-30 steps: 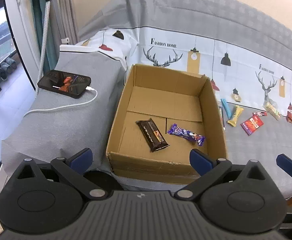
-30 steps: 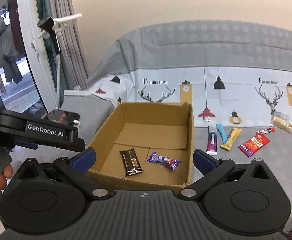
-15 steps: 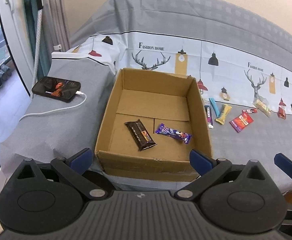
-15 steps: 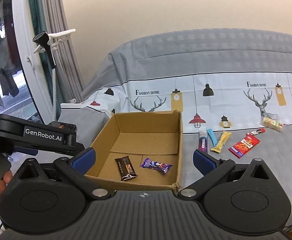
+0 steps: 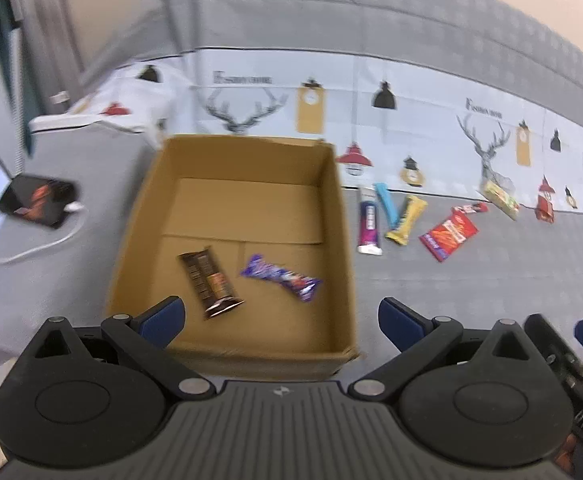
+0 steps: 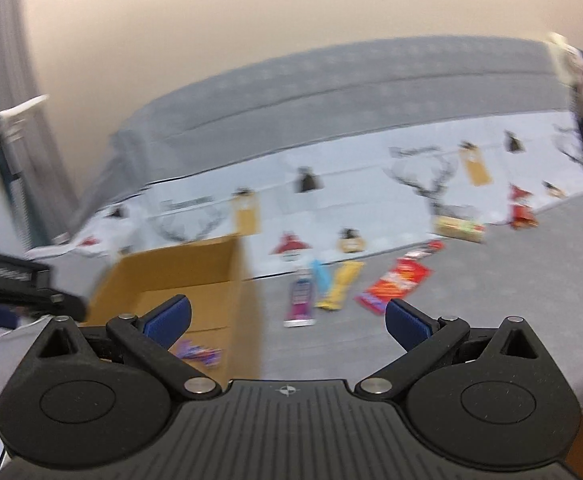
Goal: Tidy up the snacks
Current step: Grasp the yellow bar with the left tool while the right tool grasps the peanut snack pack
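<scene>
**Both grippers spread and empty, box holds two snacks**

Left gripper (image 5: 280, 322): fingers spread wide, nothing between the blue pads. It sits above the near edge of the cardboard box (image 5: 333, 216), looking down into it.

Right gripper (image 6: 287, 320): also spread wide, empty. Its view is heavily motion-blurred; the gripper is aimed at the gap between the box (image 6: 238, 276) and the loose snacks.

Box contents, left wrist view: a dark brown chocolate bar (image 5: 210, 282) lying flat on the box floor, left of centre, and a purple-wrapped bar (image 5: 280, 278) just beside it to the right. The two are close but not touching.

Loose snacks on the grey cloth-covered surface (image 5: 471, 288), right of the box:
- purple-and-white tube-shaped pack (image 5: 368, 222), nearest the box wall
- light blue stick (image 5: 385, 204), just beside it
- yellow bar (image 5: 406, 219), angled, its lower end near the blue stick
- red packet (image 5: 448, 236), further right
- small red-and-white bar (image 5: 470, 209), just above the red packet
- clear pack with yellowish contents (image 5: 500, 196), further right and farther back

A phone (image 5: 35, 200) with a white cable plugged in lies left of the box.
</scene>
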